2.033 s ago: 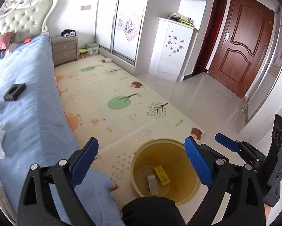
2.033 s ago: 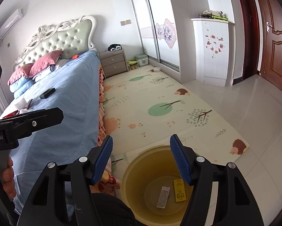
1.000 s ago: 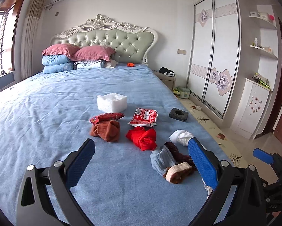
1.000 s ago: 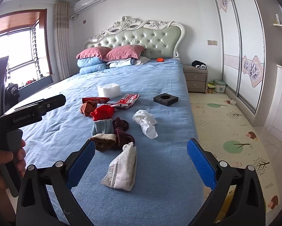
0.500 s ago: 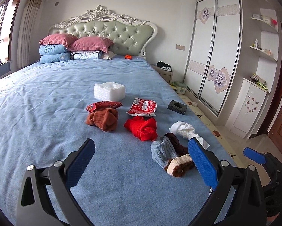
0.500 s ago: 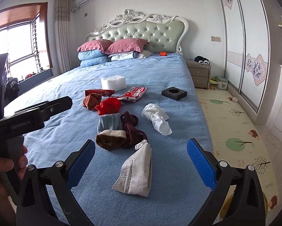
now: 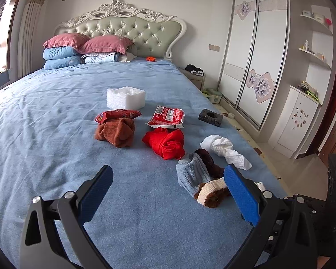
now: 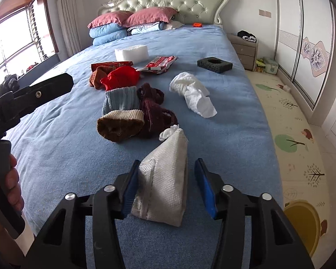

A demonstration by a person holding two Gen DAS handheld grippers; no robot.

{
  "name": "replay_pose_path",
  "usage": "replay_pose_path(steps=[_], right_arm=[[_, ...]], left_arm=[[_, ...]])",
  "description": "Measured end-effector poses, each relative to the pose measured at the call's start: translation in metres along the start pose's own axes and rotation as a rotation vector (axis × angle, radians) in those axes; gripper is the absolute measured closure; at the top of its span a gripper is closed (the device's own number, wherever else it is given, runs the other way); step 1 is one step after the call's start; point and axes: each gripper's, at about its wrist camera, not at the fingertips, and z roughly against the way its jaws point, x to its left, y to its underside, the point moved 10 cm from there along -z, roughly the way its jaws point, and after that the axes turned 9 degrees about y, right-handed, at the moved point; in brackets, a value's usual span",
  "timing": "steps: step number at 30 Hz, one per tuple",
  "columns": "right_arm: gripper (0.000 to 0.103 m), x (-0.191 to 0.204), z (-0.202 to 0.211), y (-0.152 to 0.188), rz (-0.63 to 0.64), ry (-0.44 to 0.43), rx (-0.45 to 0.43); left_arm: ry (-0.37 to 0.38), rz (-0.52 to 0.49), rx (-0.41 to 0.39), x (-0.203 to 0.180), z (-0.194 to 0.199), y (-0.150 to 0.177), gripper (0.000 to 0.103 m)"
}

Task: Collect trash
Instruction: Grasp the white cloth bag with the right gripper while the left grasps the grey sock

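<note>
So, quick rundown of where my worries are right now:

right gripper [image 8: 165, 185]: the jaws have just been closing in around the white woven bag [image 8: 165, 174] on the bed [image 8: 224, 134]. Left pad looks like it's touching the bag's side; right pad stands just off it with a sliver of gap, so I wouldn't call it a grip yet.

left gripper [image 7: 168, 192]: jaws wide, nothing between them, hovering over bare blanket near the sock pile.

main risk: the bag is a soft, slumped wedge. If I squeeze only the loose fabric near its base, it could fold and slide out when I lift.

second risk: the jaws sit low against the blue blanket. Pinching the cover along with the bag would drag the bedding up.

sorting risk: blue sock [image 8: 120, 100] and dark red sock [image 8: 154, 112] lie just beyond the bag's tip. They're laundry, not trash, I'd say, and a sloppy sweep could snag them.

drop-off: yellow bin [image 8: 302, 224] is on the floor beside the bed, low right. A weak hold means the bag lands on the mat instead.

still waiting: white tissue [image 8: 192, 94] and red wrapper [image 8: 159, 63] farther up the bed.
</note>
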Motion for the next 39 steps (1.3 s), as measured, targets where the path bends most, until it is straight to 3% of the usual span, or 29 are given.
replay_pose_path(steps=[4,12,20,23,25,27,28,29,32,39], right_arm=[[0.081,-0.004,0.007,0.001,-0.003,-0.032,-0.025],[0.081,-0.022,0.034,-0.014,-0.043,-0.050,-0.127],[0.080,-0.036,0.043,-0.015,-0.063,-0.064,-0.147],[0.080,-0.040,0.043,-0.014,-0.072,-0.071,-0.149],[0.080,-0.043,0.045,-0.013,-0.079,-0.072,-0.150],[0.080,-0.046,0.046,-0.013,-0.084,-0.074,-0.152],[0.080,-0.047,0.046,-0.013,-0.086,-0.075,-0.154],[0.080,-0.047,0.047,-0.014,-0.088,-0.077,-0.156],[0.080,-0.047,0.050,-0.014,-0.089,-0.082,-0.163],[0.080,-0.055,0.060,-0.014,-0.094,-0.075,-0.182]], left_arm=[[0.013,0.001,0.021,-0.005,-0.007,0.004,0.004],[0.025,0.031,0.108,-0.015,-0.036,0.019,0.004],[0.038,0.177,0.243,-0.007,-0.072,0.037,0.006],[0.005,0.182,0.248,-0.004,-0.076,0.039,0.014],[0.002,0.178,0.242,-0.005,-0.076,0.039,0.031],[0.037,0.177,0.241,-0.008,-0.077,0.039,0.055],[0.058,0.178,0.246,-0.010,-0.078,0.039,0.071],[0.061,0.178,0.246,-0.011,-0.079,0.039,0.076],[0.082,0.178,0.216,-0.014,-0.073,0.035,0.083],[0.058,0.156,0.113,-0.015,-0.039,0.021,0.083]])
